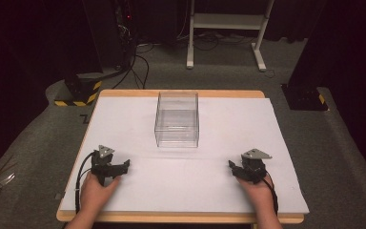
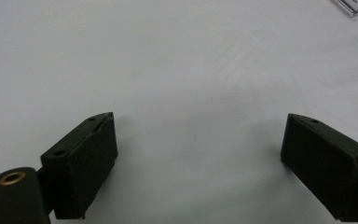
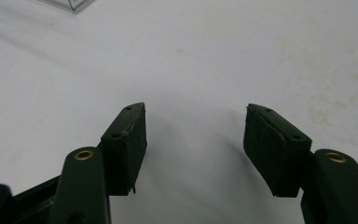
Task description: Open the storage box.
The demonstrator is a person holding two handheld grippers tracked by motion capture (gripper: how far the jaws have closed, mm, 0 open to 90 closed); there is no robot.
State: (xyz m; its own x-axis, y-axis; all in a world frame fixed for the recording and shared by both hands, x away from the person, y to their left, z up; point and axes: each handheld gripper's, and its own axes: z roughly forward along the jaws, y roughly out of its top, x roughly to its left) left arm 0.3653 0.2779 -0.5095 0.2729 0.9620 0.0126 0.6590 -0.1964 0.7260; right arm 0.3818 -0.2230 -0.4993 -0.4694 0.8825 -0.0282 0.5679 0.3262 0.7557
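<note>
Clear box (image 1: 177,119) between parted tongs (image 1: 125,164)

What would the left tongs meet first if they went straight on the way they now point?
Probably nothing. The open left tongs point rightward across the white table sheet, passing in front of the clear plastic box. The right tongs lie farther along roughly that line, though depth is unclear.

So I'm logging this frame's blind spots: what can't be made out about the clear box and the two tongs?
- Clear box, high view: too see-through and small to tell whether anything lies inside.
- Clear box, both gripper views: the top edge cuts off all but a corner.
- Left tongs and right tongs, high view: too small and dark to judge their gap.
- White sheet: covers most of the table.
</note>
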